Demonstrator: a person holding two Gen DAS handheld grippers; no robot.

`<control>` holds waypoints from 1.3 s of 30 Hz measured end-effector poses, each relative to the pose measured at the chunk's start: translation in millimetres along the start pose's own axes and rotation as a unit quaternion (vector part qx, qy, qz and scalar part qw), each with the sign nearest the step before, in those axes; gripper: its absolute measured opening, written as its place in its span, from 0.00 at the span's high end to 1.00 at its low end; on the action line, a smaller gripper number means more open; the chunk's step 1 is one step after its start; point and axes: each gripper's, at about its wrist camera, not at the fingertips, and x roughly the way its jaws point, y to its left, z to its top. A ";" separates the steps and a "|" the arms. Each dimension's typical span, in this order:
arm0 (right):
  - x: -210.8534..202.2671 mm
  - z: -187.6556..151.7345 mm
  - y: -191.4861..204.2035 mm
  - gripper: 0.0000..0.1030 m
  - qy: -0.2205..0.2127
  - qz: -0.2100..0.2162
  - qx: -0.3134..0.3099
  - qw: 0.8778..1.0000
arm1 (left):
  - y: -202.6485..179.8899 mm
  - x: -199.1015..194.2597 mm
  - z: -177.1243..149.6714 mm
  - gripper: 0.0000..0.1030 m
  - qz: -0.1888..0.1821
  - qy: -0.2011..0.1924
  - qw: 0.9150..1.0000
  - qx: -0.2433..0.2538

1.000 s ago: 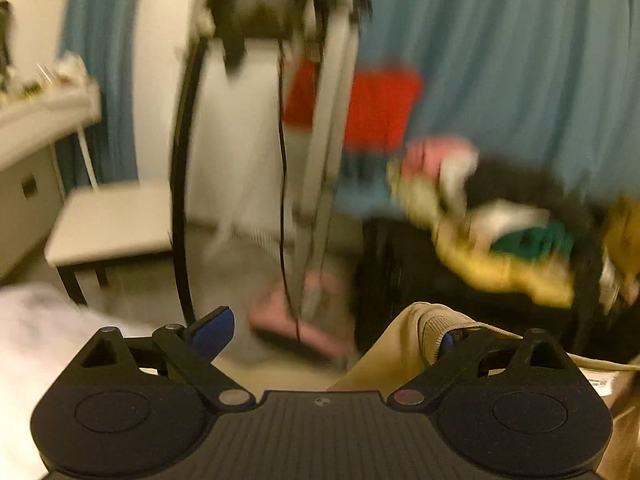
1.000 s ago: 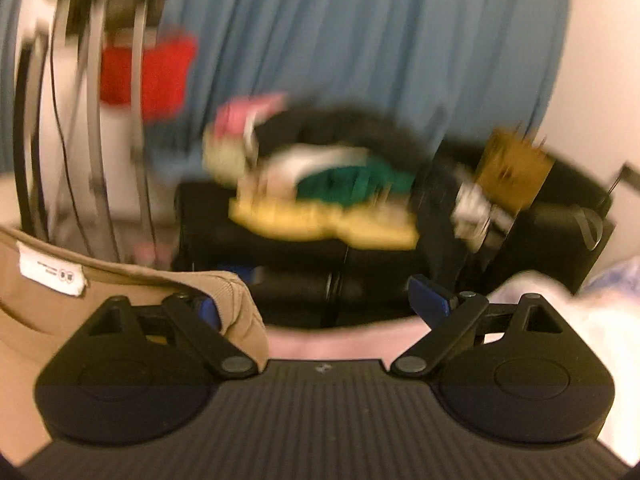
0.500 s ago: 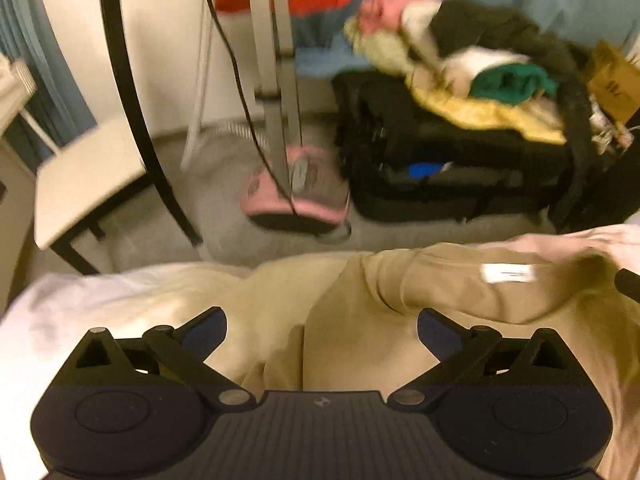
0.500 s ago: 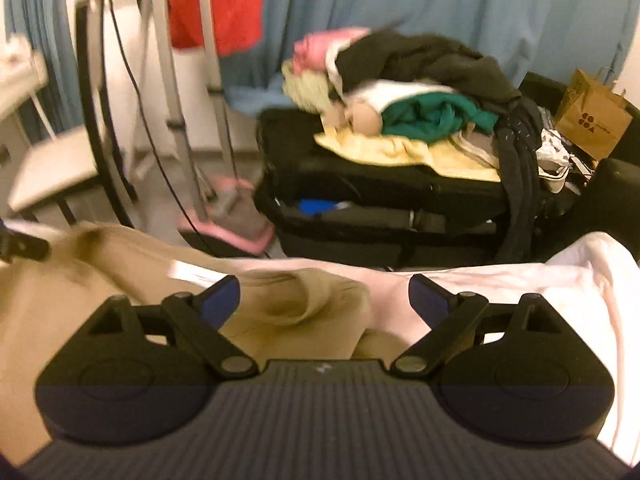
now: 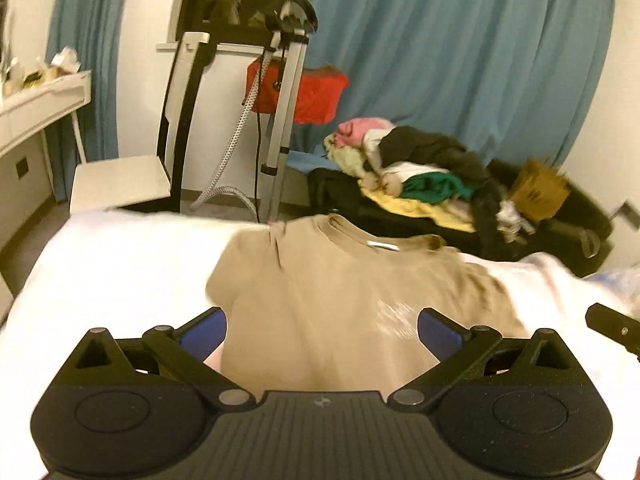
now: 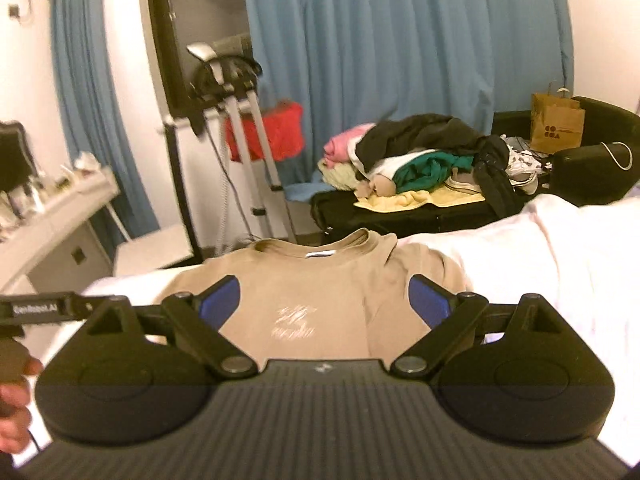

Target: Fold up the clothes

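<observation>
A tan T-shirt (image 5: 344, 292) lies spread on the white bed (image 5: 120, 264), collar at the far edge, a pale print on its chest. The same tan T-shirt (image 6: 320, 288) fills the middle of the right wrist view. My left gripper (image 5: 322, 330) hovers above the shirt's near part, its blue pads wide apart with nothing between them. My right gripper (image 6: 324, 300) is likewise open and empty above the shirt. A black part of the right gripper shows at the right edge of the left wrist view, and a hand (image 6: 14, 400) on the left tool in the right wrist view.
Beyond the bed stand a garment steamer (image 5: 280, 128) with a red cloth (image 5: 316, 96), a white chair (image 5: 120, 184), a black suitcase piled with clothes (image 5: 416, 176) and a brown paper bag (image 6: 556, 124). A white desk (image 5: 36, 104) is at the left, blue curtains behind.
Both grippers let go of the shirt's collar and pulled back and up from the far edge. The shirt now lies flat on the bed, and much more of it is in view.
</observation>
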 end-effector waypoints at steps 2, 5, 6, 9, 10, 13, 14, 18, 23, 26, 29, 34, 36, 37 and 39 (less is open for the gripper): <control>-34.1 -8.6 0.9 0.10 -0.011 0.006 0.003 1.000 | 3.9 -32.0 -13.9 0.02 -0.007 -0.004 1.000 -0.010; -72.8 -18.3 0.1 0.10 -0.032 0.006 0.006 0.999 | 10.4 -71.7 -30.1 0.02 -0.006 -0.022 1.000 -0.014; -81.7 -21.6 -2.6 0.10 -0.039 0.006 0.016 0.999 | 13.8 -81.1 -34.4 0.02 -0.007 -0.025 0.999 -0.021; -94.4 -35.1 -16.9 0.10 -0.053 0.017 0.059 0.997 | 28.8 -100.2 -39.4 0.02 -0.027 -0.019 0.996 -0.079; -96.1 -41.1 -22.0 0.10 -0.056 0.021 0.075 0.995 | 33.7 -100.4 -39.8 0.02 -0.030 -0.016 0.995 -0.094; -91.2 -66.1 -33.2 0.10 -0.053 0.030 0.107 0.992 | 42.8 -92.8 -42.5 0.04 -0.019 0.005 0.993 -0.119; -88.3 -75.8 -36.1 0.10 -0.050 0.033 0.114 0.992 | 45.1 -87.7 -45.9 0.05 -0.011 0.019 0.992 -0.122; -68.6 -111.5 -47.0 0.10 -0.028 0.036 0.132 0.990 | 52.8 -57.5 -75.4 0.16 0.009 0.114 0.984 -0.136; -36.8 -126.6 -48.0 0.10 0.006 0.028 0.117 0.993 | 56.7 -17.8 -130.0 0.35 0.051 0.258 0.959 -0.102; -28.7 -129.7 -51.9 0.10 0.009 0.029 0.124 0.992 | 57.1 -8.2 -151.8 0.52 0.065 0.310 0.946 -0.073; -24.1 -133.7 -56.7 0.10 0.017 0.024 0.127 0.991 | 58.4 -15.1 -152.0 0.85 0.063 0.325 0.942 -0.051; -20.9 -136.2 -58.5 0.10 0.020 0.010 0.120 0.993 | 83.2 -47.8 -126.2 0.96 0.009 0.336 0.939 -0.074; -20.7 -134.9 -57.8 0.10 0.016 0.006 0.118 0.993 | 95.2 -57.2 -119.7 0.96 0.019 0.340 0.937 -0.074; -21.0 -134.3 -57.1 0.10 0.014 0.003 0.117 0.993 | 101.0 -58.0 -120.4 0.96 0.029 0.350 0.933 -0.077; -22.2 -133.8 -55.1 0.10 0.013 -0.006 0.117 0.993 | 109.8 -57.6 -122.8 0.96 0.045 0.372 0.924 -0.082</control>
